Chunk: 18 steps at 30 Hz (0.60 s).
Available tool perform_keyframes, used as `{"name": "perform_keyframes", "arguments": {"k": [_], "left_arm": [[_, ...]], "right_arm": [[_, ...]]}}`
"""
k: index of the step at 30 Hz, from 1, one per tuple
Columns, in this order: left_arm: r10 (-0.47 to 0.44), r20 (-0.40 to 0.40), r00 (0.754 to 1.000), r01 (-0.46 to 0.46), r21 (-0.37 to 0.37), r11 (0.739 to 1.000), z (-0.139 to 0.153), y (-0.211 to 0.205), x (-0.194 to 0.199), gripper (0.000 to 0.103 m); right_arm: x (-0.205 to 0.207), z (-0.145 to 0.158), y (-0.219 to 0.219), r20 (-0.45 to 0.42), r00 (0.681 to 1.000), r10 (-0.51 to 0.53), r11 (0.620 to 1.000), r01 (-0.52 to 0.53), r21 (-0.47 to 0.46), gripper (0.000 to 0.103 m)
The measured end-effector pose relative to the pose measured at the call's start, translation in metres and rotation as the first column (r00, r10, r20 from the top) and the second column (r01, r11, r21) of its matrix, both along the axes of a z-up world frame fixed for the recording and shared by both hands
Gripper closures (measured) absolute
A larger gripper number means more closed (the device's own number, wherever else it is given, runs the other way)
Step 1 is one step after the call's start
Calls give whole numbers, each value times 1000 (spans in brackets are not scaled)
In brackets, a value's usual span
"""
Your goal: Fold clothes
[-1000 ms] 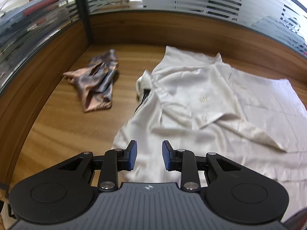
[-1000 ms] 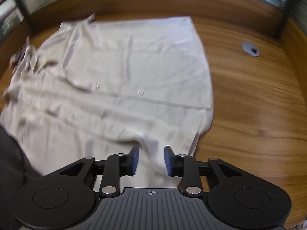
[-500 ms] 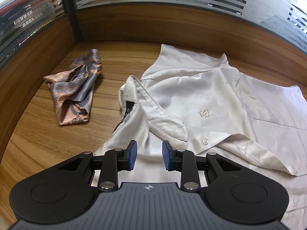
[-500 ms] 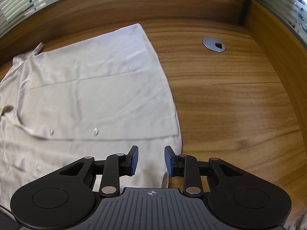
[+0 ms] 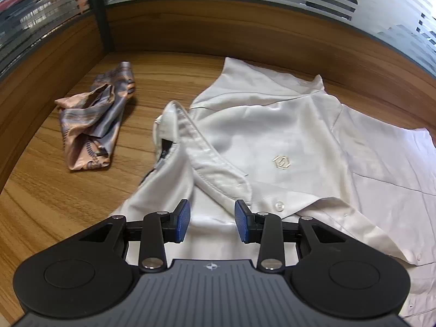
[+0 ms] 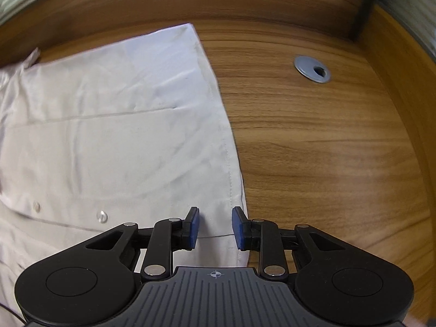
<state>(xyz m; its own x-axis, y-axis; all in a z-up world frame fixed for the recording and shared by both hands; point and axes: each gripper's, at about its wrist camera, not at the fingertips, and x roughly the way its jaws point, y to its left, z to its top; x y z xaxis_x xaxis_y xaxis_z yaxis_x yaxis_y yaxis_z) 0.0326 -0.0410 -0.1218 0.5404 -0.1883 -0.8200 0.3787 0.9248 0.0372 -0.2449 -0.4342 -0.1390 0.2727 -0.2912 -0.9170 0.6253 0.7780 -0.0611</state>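
White shirt lies spread on the wooden desk, collar toward the left side and hem toward the right, so each end sits under 1 claw. One front panel is turned over the chest, leaving the body partly doubled. Left gripper hangs with fingers apart and empty just before the collar; right gripper hangs likewise parted above the hem corner. A patterned scarf sits crumpled well aside, clear of the folding area.
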Motion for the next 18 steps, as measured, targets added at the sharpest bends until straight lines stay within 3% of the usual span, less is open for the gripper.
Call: {"name": "perform_keyframes", "arguments": {"k": [5, 12, 13, 14, 18], "left_arm": [[-3, 0, 1000, 3, -12, 1000, -6, -14, 2, 61], [-35, 23, 999, 33, 61, 998, -18, -35, 4, 59], [-32, 22, 999, 31, 71, 997, -19, -36, 5, 70], [-30, 21, 999, 28, 80, 996, -20, -37, 5, 93], [5, 43, 999, -10, 97, 995, -16, -34, 5, 99]], "right_arm": [[-1, 0, 0, 2, 1000, 9, 1000, -9, 0, 73], [-1, 1, -1, 0, 1000, 17, 1000, -17, 3, 73], [-1, 1, -1, 0, 1000, 17, 1000, -17, 3, 73], [-1, 1, -1, 0, 1000, 16, 1000, -16, 4, 73], [0, 1, -1, -1, 1000, 16, 1000, -16, 4, 73]]}}
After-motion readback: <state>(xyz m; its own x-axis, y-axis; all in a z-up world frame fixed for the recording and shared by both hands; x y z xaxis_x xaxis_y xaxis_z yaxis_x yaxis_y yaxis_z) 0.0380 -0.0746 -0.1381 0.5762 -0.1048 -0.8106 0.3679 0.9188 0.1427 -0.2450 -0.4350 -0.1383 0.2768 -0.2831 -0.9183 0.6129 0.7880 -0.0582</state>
